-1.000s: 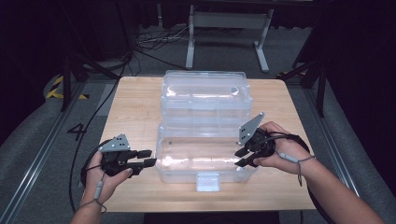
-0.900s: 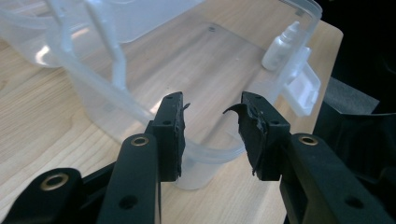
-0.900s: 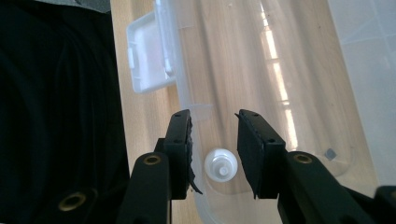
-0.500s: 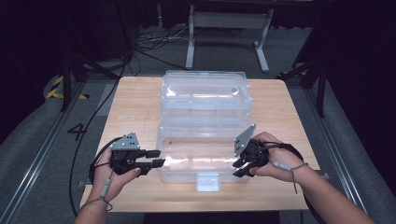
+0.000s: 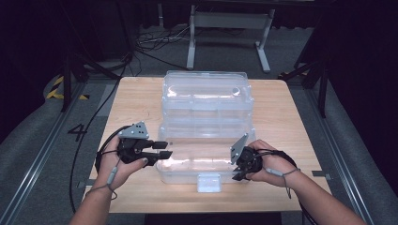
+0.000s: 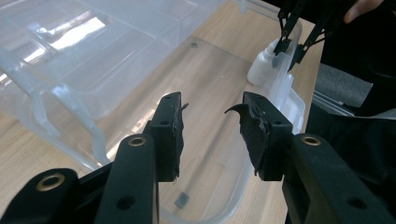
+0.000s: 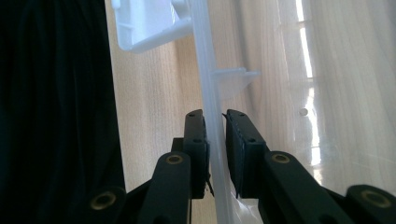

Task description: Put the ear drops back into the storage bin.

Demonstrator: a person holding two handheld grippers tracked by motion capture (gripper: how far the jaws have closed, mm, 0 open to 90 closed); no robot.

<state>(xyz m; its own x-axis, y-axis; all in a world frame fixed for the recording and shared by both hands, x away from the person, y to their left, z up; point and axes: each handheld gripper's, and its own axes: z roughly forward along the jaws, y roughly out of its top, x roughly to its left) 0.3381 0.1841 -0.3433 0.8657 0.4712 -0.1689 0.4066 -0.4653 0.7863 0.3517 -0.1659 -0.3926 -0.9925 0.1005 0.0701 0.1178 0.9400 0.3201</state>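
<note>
Fingers [image 7: 196, 135] of right gripper [image 7: 215, 140], matte black and blocky, just closing onto thin front rim of clear plastic box [image 5: 206, 136], rim between pads. Box glossy, ribbed, rectangular, lid open, mid-table on pale woodgrain table [image 5: 141, 103]. Left gripper [image 6: 210, 130] apart, over box floor, gripping nothing.

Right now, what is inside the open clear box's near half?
The clear box shows bare wood through its near half; the left claw hangs open above it. A small white bottle-like thing at the far wall is partly covered.
</note>
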